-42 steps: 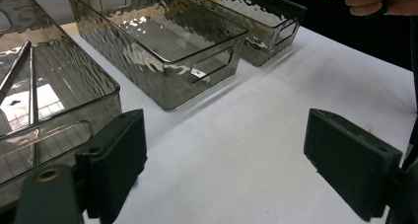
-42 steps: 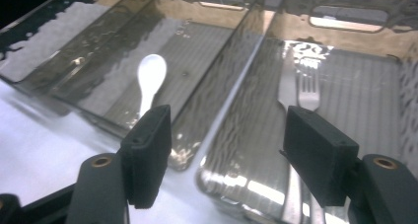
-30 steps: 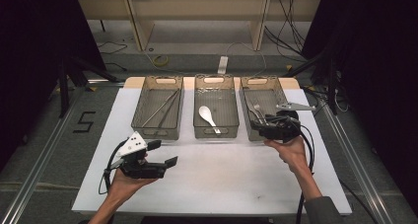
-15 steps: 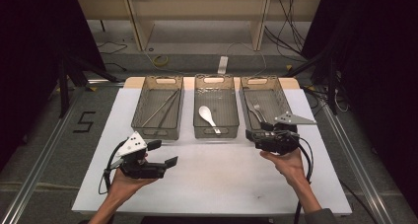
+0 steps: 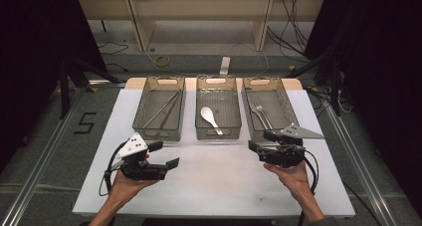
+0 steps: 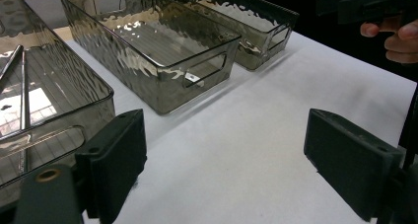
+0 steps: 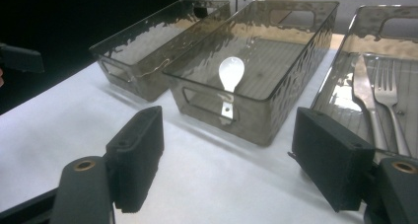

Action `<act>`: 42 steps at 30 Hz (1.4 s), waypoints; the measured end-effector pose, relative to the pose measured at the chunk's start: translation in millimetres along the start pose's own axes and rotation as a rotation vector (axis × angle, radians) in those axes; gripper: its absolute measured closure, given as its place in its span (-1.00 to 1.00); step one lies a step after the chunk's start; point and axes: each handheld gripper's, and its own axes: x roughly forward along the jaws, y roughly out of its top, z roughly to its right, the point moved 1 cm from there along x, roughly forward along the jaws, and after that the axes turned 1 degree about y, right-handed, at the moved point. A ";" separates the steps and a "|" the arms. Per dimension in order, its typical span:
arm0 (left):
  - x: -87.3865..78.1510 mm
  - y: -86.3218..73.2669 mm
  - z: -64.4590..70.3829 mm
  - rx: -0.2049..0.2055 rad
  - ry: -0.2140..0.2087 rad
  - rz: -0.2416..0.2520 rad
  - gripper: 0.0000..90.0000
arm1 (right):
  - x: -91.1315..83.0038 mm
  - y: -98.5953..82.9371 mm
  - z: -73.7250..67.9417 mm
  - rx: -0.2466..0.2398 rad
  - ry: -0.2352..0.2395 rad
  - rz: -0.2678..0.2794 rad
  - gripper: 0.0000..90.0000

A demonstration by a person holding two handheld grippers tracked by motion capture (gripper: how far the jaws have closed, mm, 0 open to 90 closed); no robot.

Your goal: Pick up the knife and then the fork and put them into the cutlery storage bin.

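Three smoky clear bins stand in a row at the back of the white table (image 5: 219,186). The left bin (image 5: 160,111) holds metal chopsticks (image 5: 166,108). A white spoon (image 5: 209,116) lies in the middle bin (image 5: 218,84), and a fork (image 7: 389,93) and knife (image 7: 364,93) lie in the right bin (image 5: 286,109). My left gripper (image 5: 164,154) is open over bare table in front of the left bin. My right gripper (image 5: 263,141) is open just before the right bin's front wall. Nothing sits between either pair of jaws.
Floor rails run along both sides of the table. A wooden shelf frame (image 5: 199,12) and loose cables (image 5: 164,61) lie beyond the far edge. The white tabletop (image 6: 256,135) stretches between the two grippers.
My right gripper has drawn back from the right bin towards the near edge and swung to point left. The left gripper has stayed put.
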 end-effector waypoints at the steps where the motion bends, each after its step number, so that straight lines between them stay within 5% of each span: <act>1: 0.2 0.0 0.0 0.001 -0.002 -0.001 -0.65 | -0.4 -1.3 -0.6 0.001 0.001 -0.001 -0.36; 31: -1.0 0.6 0.5 -0.011 -0.022 0.022 -0.65 | -18.1 -40.9 -20.3 -0.047 0.046 0.021 -0.49; 42: -1.6 0.8 1.5 -0.013 -0.032 0.029 -0.65 | -22.3 -49.0 -20.6 -0.041 0.014 0.010 -0.63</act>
